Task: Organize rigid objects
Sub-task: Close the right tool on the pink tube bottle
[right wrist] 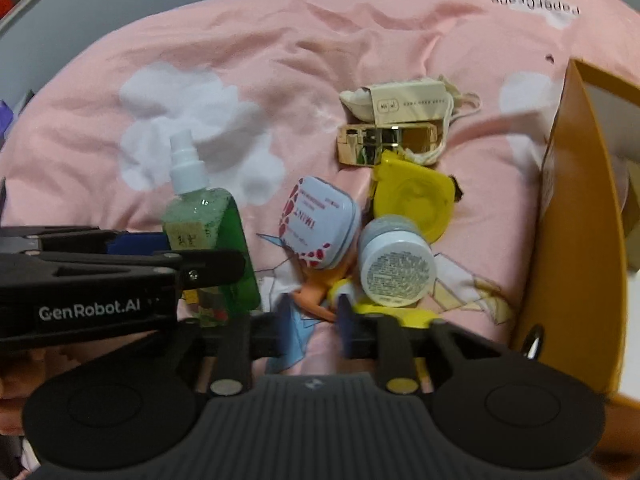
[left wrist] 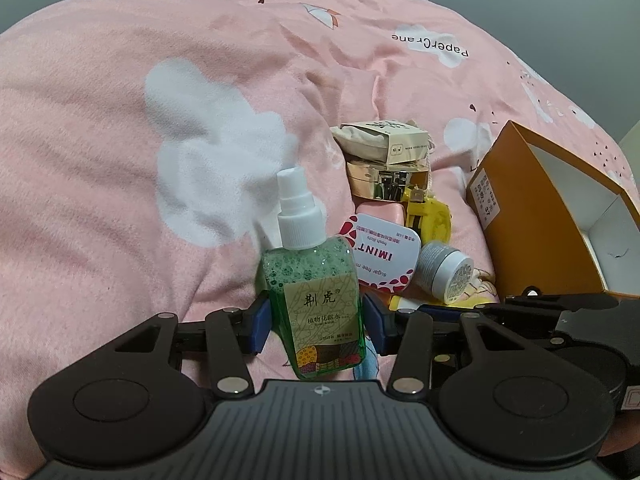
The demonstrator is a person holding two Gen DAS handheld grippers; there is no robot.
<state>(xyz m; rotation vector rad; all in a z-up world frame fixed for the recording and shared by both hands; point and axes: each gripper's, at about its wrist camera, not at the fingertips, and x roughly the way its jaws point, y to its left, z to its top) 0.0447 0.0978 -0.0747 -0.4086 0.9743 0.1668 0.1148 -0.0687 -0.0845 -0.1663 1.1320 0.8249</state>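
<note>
Left gripper [left wrist: 316, 322] clamping the green spray bottle [left wrist: 316, 280] upright over the bed [left wrist: 100, 160], right gripper [right wrist: 312, 320] fingers slightly apart, empty, near the white jar [right wrist: 394, 264].

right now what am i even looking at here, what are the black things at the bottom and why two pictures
The black things are hand-held grippers, one in each of a person's hands, with a wide-angle camera on each looking along its two fingers. So one picture is the left gripper's view, the other the right gripper's.

Everything lies on a pink blanket. The left gripper holds a green spray bottle upright between its blue pads. The right gripper holds nothing; its jaws stand slightly apart over the pile.

The pile: a mint tin, a small jar, a yellow case, a gold box and a cream box. An open orange box stands to the right.
</note>
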